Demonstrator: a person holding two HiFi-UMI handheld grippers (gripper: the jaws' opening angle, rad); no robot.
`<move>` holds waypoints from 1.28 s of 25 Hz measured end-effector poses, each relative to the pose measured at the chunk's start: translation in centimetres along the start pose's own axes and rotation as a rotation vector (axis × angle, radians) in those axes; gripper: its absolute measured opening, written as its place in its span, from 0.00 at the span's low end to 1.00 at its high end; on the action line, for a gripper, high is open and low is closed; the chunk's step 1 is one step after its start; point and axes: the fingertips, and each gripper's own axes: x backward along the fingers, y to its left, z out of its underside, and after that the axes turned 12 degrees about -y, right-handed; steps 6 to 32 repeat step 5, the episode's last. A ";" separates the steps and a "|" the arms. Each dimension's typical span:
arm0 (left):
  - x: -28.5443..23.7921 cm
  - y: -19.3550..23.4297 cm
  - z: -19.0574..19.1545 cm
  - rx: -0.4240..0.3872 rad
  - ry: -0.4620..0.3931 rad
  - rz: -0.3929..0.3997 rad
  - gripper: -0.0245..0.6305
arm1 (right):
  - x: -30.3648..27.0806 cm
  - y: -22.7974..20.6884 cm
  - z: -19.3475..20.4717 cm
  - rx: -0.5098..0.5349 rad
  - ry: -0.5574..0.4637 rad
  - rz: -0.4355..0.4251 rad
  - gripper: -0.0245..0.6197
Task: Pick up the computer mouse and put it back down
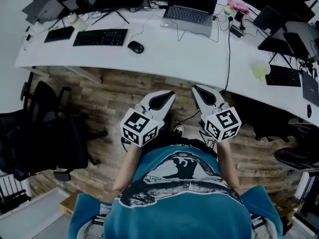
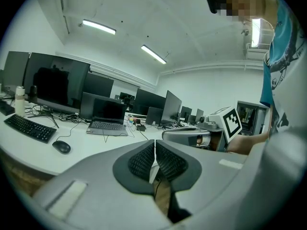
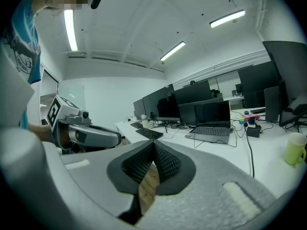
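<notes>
Left gripper [image 1: 168, 94] closed (empty), right gripper [image 1: 196, 88] closed, mouse [image 1: 135, 47] on desk [image 1: 179, 56]

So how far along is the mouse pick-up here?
Nothing visibly done: the mouse lies on the desk beside the keyboard. In hand: nothing; the left gripper and right gripper are both shut, empty, short of the desk edge. Left, it seems: reaching, gripping, lifting, setting it down.

The mouse [image 1: 135, 47] lies on the desk [image 1: 179, 56], between keyboard [image 1: 100, 37] and laptop [image 1: 190, 11].
</notes>
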 end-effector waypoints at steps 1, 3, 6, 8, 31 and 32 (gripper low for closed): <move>0.0 -0.1 0.0 0.000 0.000 0.001 0.07 | 0.1 0.0 0.0 0.000 0.000 -0.001 0.04; 0.0 -0.3 0.0 -0.001 0.000 0.004 0.07 | 0.2 0.1 0.0 0.000 0.000 -0.001 0.04; -0.1 -0.5 0.1 -0.001 0.001 0.006 0.07 | 0.4 0.1 0.0 -0.001 0.000 0.000 0.04; -0.1 -0.5 0.1 -0.001 0.001 0.006 0.07 | 0.4 0.1 0.0 -0.001 0.000 0.000 0.04; -0.1 -0.5 0.1 -0.001 0.001 0.006 0.07 | 0.4 0.1 0.0 -0.001 0.000 0.000 0.04; -0.1 -0.5 0.1 -0.001 0.001 0.006 0.07 | 0.4 0.1 0.0 -0.001 0.000 0.000 0.04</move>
